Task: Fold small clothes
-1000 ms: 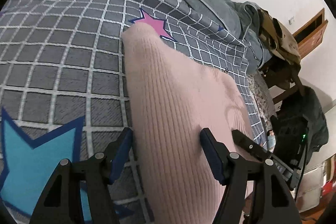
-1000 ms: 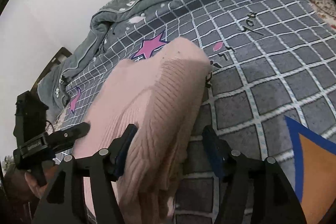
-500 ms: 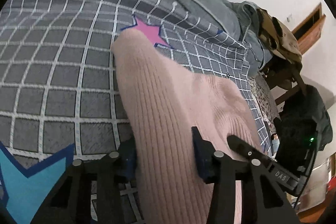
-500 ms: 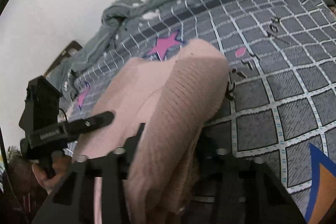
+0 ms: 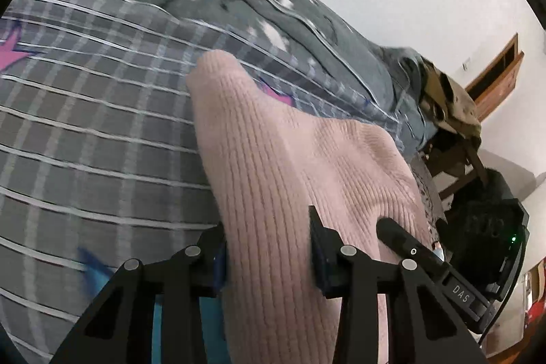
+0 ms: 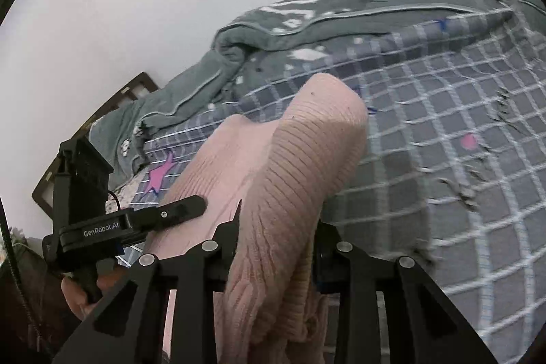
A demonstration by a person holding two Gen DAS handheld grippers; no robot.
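My left tongs [image 5: 268,253] are pinching a bunched edge of the pink ribbed knit [image 5: 290,159], and their jaws are closing a touch more on it. A second ago they stood spread to either side of the cloth with bedspread showing beside each pad; now the pads press into the ribs. My right tongs [image 6: 278,243] have made the same change: from straddling the other edge with a clear gap, they now squeeze a thick gather of knit, jaws closing further on it.

The knit itself lies on the grey checked bedspread [image 5: 85,132], its near part raised between the two tongs. Its far end still rests on the bed and covers most of the pink star [image 5: 278,96] that showed fully beyond it earlier. The bedspread pattern is streaked with blur in both views, where it was sharp before. The crumpled grey quilt [image 6: 341,12] along the wall fills more of each picture than it did, and the blue star [image 5: 92,265] by my left tongs has shrunk to a sliver. In the right view my left hand [image 6: 80,295] grips the other tool's handle, as before.
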